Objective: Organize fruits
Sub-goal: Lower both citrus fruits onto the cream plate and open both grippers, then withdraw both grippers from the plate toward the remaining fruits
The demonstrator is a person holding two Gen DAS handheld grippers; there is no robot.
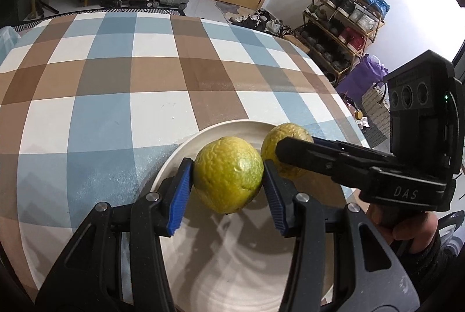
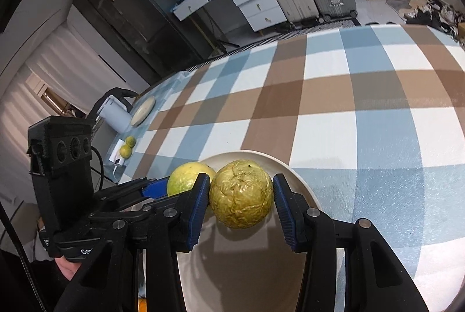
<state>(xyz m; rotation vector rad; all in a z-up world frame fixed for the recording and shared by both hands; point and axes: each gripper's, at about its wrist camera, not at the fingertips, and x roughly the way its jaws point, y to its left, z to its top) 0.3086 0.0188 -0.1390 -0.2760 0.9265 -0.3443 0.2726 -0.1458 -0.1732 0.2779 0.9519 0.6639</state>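
Note:
Two yellow-green citrus fruits are over a cream plate [image 1: 232,277] on the checked tablecloth. My left gripper [image 1: 228,175] is shut on the smoother fruit [image 1: 228,174], blue pads touching both its sides. My right gripper [image 2: 241,194] holds the wrinkled fruit [image 2: 241,193] between its blue pads, the left pad touching it and the right pad at its edge. In the left wrist view the right gripper [image 1: 293,152] comes in from the right and covers part of the wrinkled fruit [image 1: 279,137]. In the right wrist view the smoother fruit [image 2: 189,177] and the plate [image 2: 299,178] also show.
Two more small yellow-green fruits [image 2: 128,146] lie at the table's far left edge, next to a white charger. A second plate [image 2: 142,111] and a white kettle [image 2: 114,114] stand beyond them. Suitcases, drawers and a shoe rack [image 1: 343,21] stand beyond the table.

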